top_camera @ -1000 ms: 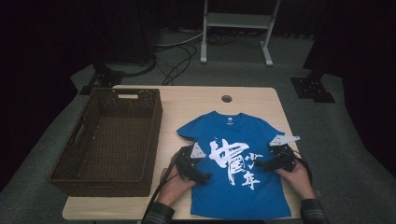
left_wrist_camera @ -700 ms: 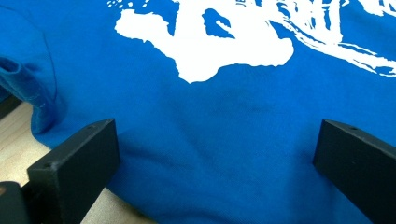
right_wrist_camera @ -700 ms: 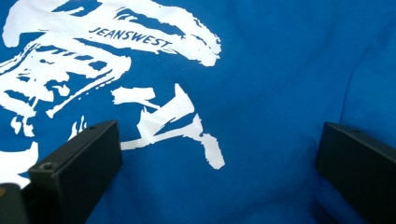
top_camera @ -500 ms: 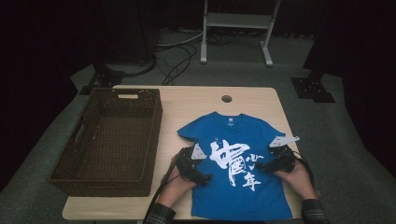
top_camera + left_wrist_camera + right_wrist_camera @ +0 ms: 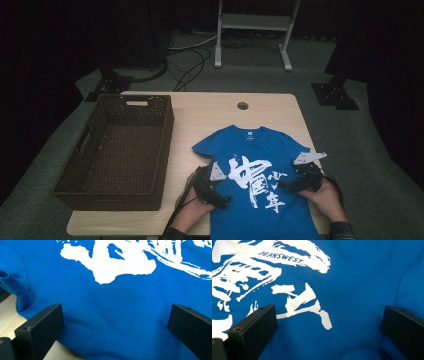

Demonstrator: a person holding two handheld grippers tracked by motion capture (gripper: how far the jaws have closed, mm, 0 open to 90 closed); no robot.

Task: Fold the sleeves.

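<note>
We see a dark brown woven wicker basket (image 5: pixel 117 150) on the left of our light wooden table (image 5: pixel 210 112), beyond it a white metal stand (image 5: pixel 252 22).

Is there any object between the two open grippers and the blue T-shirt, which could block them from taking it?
Nothing visible does. The left gripper and right gripper hang directly over the blue T-shirt, jaws apart, only cloth between them. The basket stands off to the left.

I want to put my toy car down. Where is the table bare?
Bare wood lies behind the blue T-shirt, around the round hole toward the far edge. A narrow strip runs between the wicker basket and the shirt. The near side is crowded: left gripper and right gripper sit there.
</note>
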